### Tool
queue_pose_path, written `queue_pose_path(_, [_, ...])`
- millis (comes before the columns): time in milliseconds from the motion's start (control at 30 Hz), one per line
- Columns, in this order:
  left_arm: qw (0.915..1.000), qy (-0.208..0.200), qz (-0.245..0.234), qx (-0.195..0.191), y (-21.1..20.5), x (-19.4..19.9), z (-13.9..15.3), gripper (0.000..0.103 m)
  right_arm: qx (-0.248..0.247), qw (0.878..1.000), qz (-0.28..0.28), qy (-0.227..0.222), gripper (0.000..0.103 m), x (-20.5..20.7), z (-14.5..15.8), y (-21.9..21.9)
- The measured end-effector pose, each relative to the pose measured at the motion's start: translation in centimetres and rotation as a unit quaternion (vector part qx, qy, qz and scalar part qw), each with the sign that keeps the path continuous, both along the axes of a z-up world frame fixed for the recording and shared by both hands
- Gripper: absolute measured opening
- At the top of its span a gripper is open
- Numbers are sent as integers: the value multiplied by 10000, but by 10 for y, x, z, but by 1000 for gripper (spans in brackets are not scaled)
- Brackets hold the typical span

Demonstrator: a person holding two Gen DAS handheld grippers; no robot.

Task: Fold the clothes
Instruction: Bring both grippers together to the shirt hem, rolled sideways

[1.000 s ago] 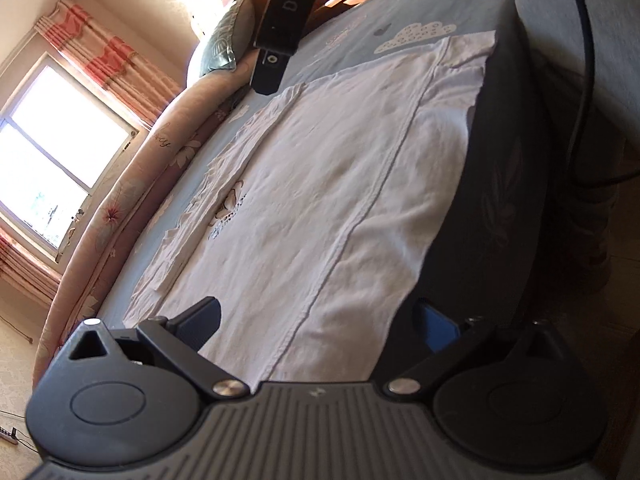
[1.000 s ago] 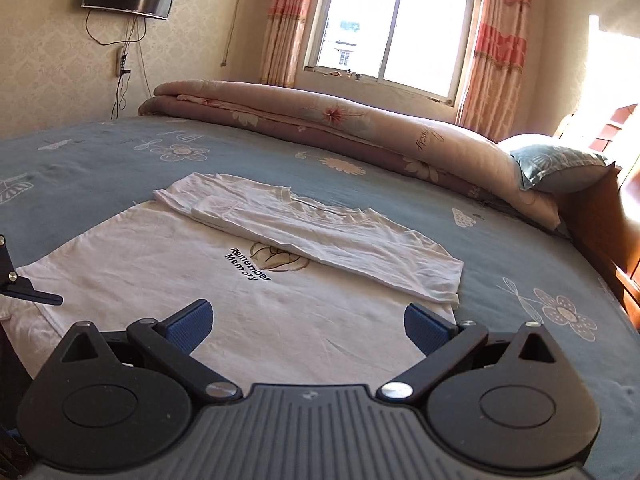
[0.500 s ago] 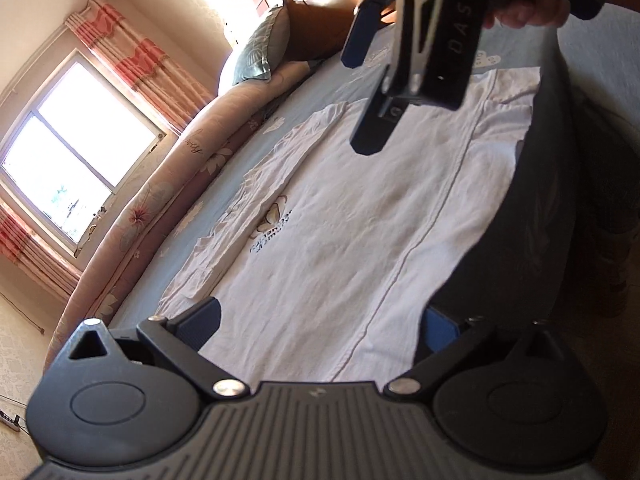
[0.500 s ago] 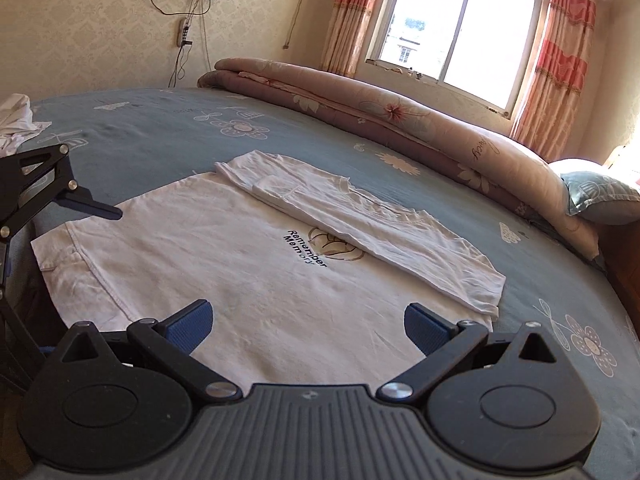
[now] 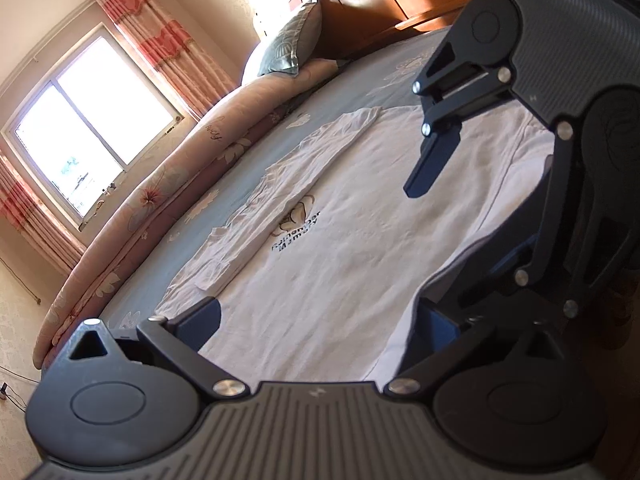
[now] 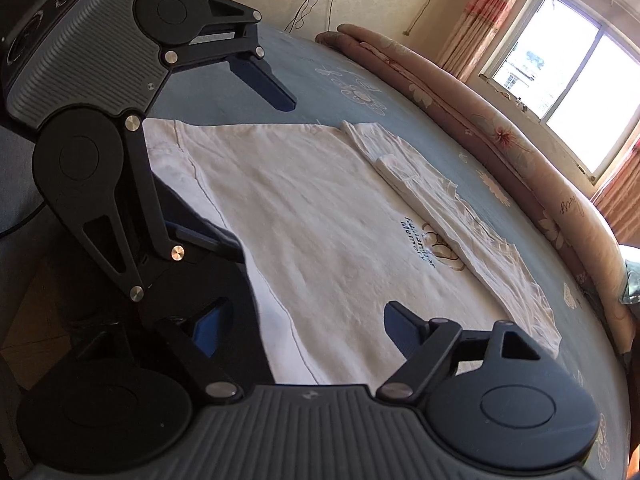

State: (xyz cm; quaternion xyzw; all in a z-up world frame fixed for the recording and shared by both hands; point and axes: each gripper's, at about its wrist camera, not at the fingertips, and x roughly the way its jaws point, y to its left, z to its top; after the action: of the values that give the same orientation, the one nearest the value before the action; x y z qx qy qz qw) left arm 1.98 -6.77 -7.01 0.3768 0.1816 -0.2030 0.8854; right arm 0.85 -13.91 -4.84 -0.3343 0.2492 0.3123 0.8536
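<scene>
A white T-shirt (image 5: 360,232) lies flat on the blue floral bedsheet (image 6: 400,92), its far side already folded inward as a long strip (image 5: 280,200) over the body, just beside the printed logo (image 5: 298,222). The near edge of the shirt hangs at the bed's edge.

In the left wrist view, the left gripper (image 5: 320,320) sits at 6 o'clock with its jaws spread wide over the shirt's hem, holding nothing. The right gripper (image 5: 476,236) fills the 2 to 4 o'clock area, jaws also wide apart and empty, straddling the shirt's near edge.

A rolled pink floral quilt (image 6: 500,136) runs along the far side of the bed below the window (image 5: 80,128), and a teal pillow (image 5: 292,44) rests against the wooden headboard (image 5: 384,12).
</scene>
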Motion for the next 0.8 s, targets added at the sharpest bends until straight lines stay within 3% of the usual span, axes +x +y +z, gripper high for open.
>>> queue_pose_path(133, [10000, 51, 4, -61, 3, -1, 0, 102, -346, 9993, 88, -132, 58, -1, -8, 14])
queue_pose_path(200, [10000, 74, 8, -66, 4, -1, -1, 102, -493, 9985, 194, -112, 25, -1, -13, 16])
queue_pose_path(267, [9997, 232, -96, 23, 4, -2, -3, 102, -508, 9982, 299, -79, 11, -3, -14, 17])
queue_pose_path(367, [9979, 501, -317, 242, 2, -4, -7, 100, -527, 9980, 324, -118, 11, -6, -13, 17])
queue_pose_path(433, [9973, 420, -367, 467, -1, -7, -12, 86, -471, 9984, 282, -121, 11, -5, -10, 16])
queue_pose_path(500, [9964, 470, -314, 634, -6, -8, -18, 59, -441, 9986, 253, -156, 11, -4, -5, 16])
queue_pose_path(600, [9945, 498, -230, 893, -10, -5, -26, 35, -364, 9990, 204, -184, 11, -3, -1, 14])
queue_pose_path(733, [9910, 384, -126, 1276, -8, -7, -35, 22, -294, 9992, 166, -198, 11, -4, 0, 11])
queue_pose_path(800, [9895, 390, 13, 1389, -4, -5, -38, 22, -261, 9994, 128, -209, 11, -4, -2, 9])
